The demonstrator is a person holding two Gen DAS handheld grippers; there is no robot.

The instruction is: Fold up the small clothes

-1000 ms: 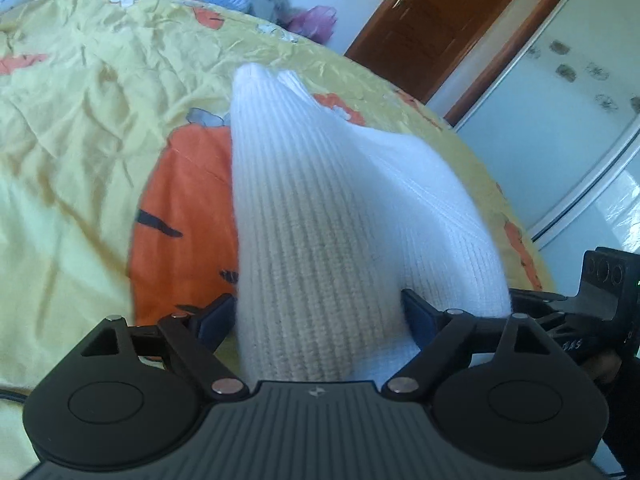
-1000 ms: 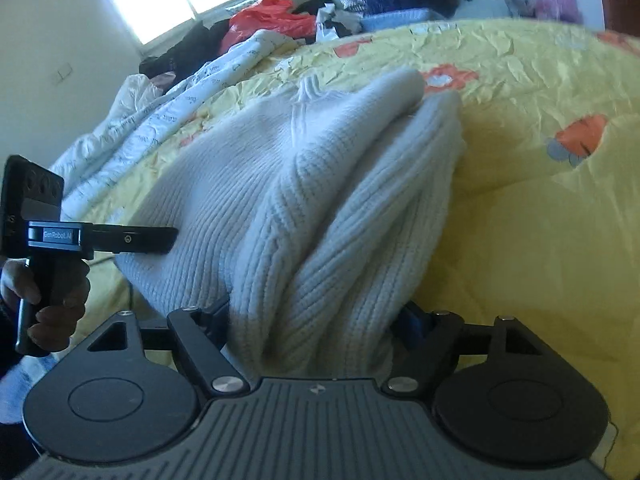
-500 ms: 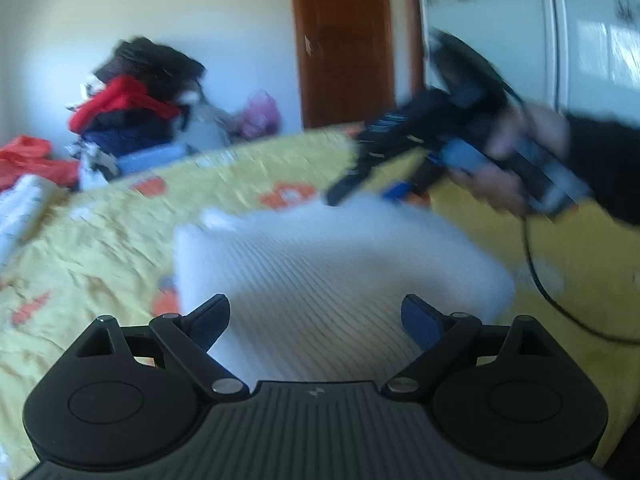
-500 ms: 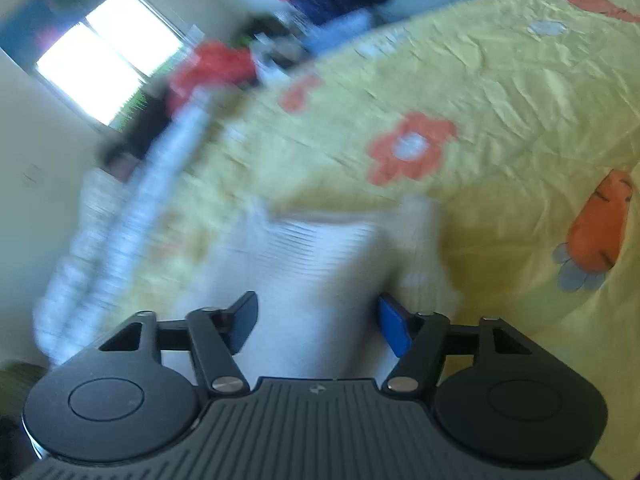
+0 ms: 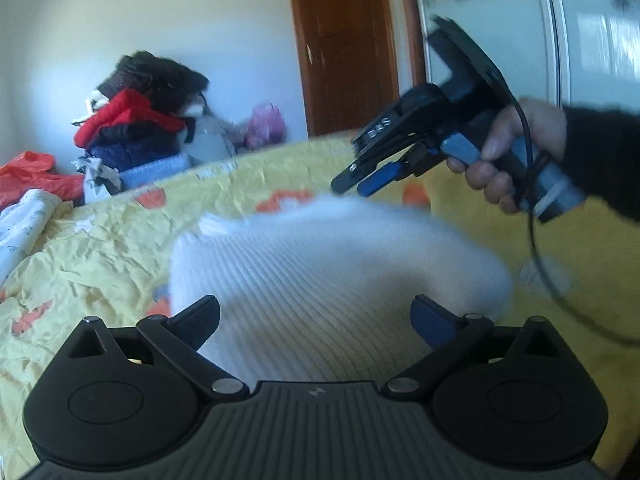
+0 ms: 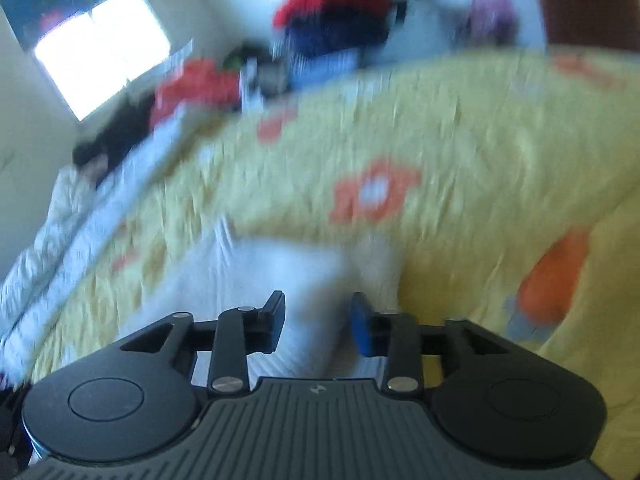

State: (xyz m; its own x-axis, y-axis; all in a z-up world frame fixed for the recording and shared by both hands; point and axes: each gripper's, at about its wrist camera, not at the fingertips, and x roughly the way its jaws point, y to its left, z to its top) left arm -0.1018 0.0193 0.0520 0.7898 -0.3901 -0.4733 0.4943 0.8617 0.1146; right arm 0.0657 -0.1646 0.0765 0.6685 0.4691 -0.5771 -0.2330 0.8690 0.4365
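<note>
A white ribbed sweater (image 5: 320,264) lies folded on the yellow bedsheet (image 5: 100,248). My left gripper (image 5: 316,312) hovers at its near edge. Its jaws are wide and still opening, and the pads touch no cloth. Over the sweater's far edge, a hand (image 5: 504,152) holds my right gripper (image 5: 352,186) just above the fabric. In the blurred right wrist view, the right gripper (image 6: 318,312) has narrowed jaws that are still closing. The sweater (image 6: 272,272) shows behind the gap, and I see nothing pinched.
A pile of red, dark and blue clothes (image 5: 136,120) sits at the bed's far side, beside a white quilt (image 5: 20,220). A brown door (image 5: 344,48) and a white wardrobe (image 5: 580,32) stand behind. A black cable (image 5: 536,248) hangs from the right gripper. A window (image 6: 104,48) glows at left.
A second ago both grippers had the bunched sweater between their fingers. Now it lies flat on the bed, both have drawn back and up, the left rolled level, and the right jaws narrowed.
</note>
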